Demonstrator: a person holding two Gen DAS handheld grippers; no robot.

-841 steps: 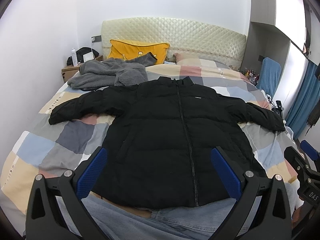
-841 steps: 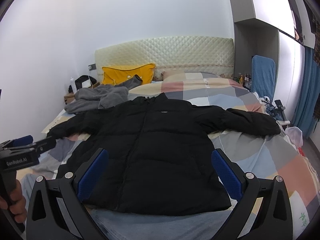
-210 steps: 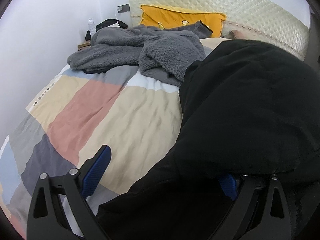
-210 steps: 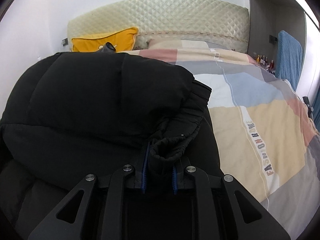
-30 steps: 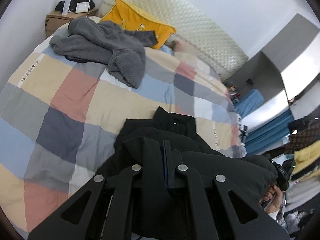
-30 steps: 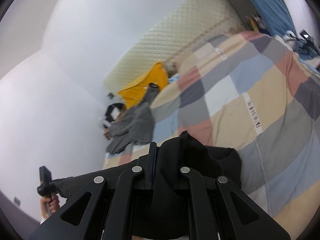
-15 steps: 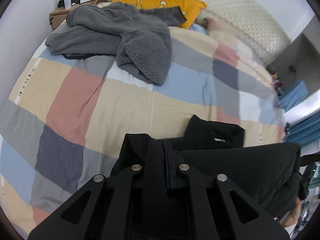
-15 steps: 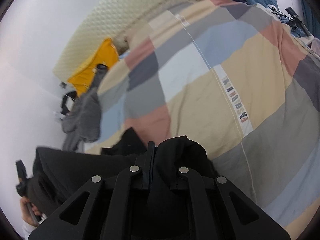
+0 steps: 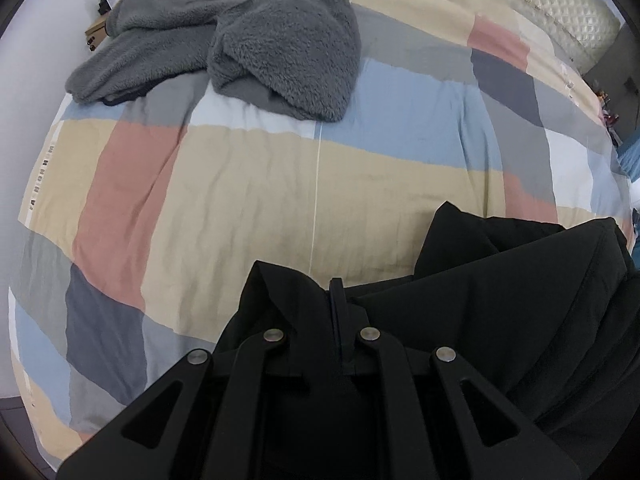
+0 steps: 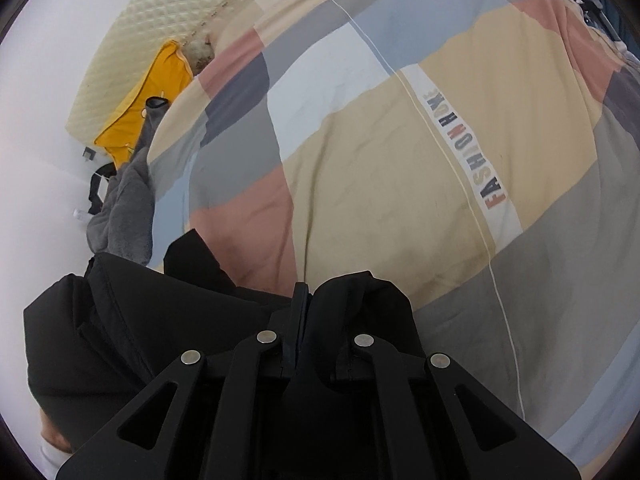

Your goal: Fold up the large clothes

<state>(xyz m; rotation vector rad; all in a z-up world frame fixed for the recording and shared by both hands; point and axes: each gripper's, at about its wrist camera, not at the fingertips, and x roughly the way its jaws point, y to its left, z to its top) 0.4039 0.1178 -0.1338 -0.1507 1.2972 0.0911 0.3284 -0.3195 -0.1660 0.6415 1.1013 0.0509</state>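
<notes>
Both cameras look down from close above the bed (image 9: 280,184), facing the headboard (image 10: 168,12). The left one sees the left side, the right one the right side. Both show the black jacket (image 9: 500,300) and gray fleece (image 9: 280,40).

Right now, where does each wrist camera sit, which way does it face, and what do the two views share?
Left wrist: rides the left gripper, shut on the black jacket, facing up the bed toward the grey fleece; no hand shows.
Right wrist: rides the right gripper, shut on the black jacket, facing across the patchwork quilt toward the yellow pillow.
Shared: jacket, quilt, fleece.
</notes>
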